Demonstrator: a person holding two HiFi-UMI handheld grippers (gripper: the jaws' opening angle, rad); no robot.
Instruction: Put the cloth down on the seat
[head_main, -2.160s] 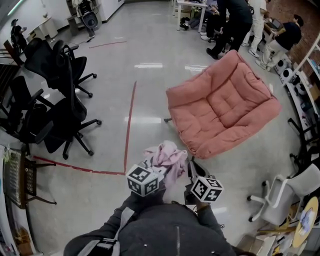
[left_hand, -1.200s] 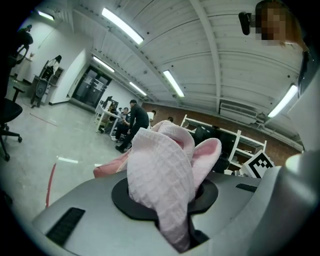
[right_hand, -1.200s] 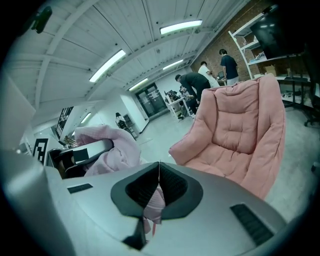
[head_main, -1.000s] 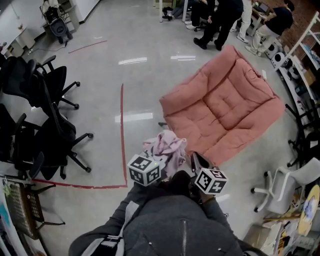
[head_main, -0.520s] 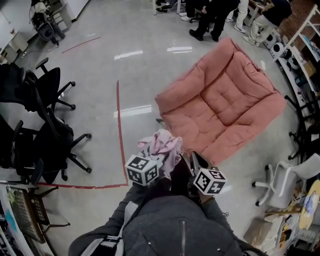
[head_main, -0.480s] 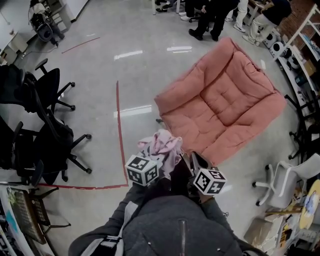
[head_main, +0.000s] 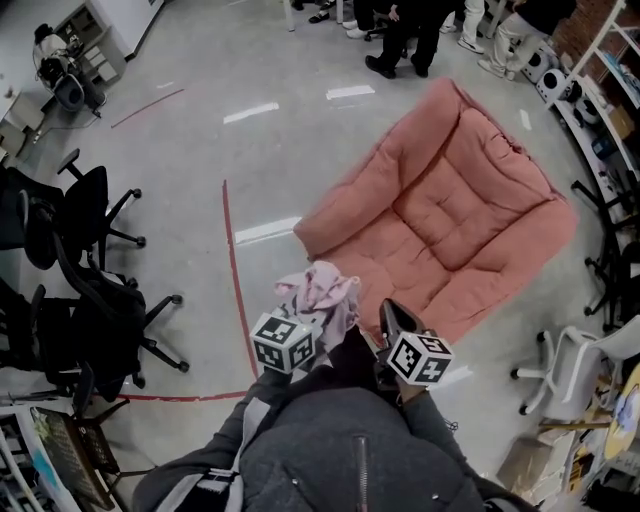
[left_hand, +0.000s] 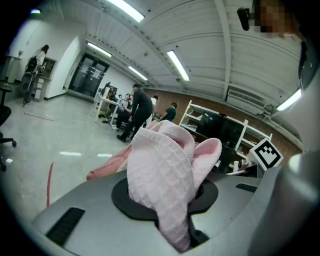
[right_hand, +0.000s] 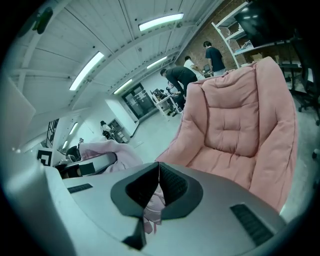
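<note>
A crumpled pale pink cloth (head_main: 322, 290) hangs in the air just short of the seat's near corner. My left gripper (head_main: 303, 322) is shut on it, and the cloth (left_hand: 165, 185) bulges up between its jaws and fills the left gripper view. My right gripper (head_main: 392, 316) is beside it on the right, with its jaws closed to a thin line (right_hand: 159, 175) and a corner of the cloth (right_hand: 151, 212) caught low between them. The seat is a wide salmon-pink cushioned lounger (head_main: 450, 215) on the floor ahead and to the right, and it looms large in the right gripper view (right_hand: 235, 130).
Black office chairs (head_main: 90, 300) crowd the left side. A red tape line (head_main: 235, 290) runs along the grey floor. People (head_main: 400, 30) stand beyond the seat. A white chair (head_main: 580, 360) and shelving are at the right edge.
The seat has come nearer and lies closer to the grippers in the head view. Both grippers still hold the cloth the same way.
</note>
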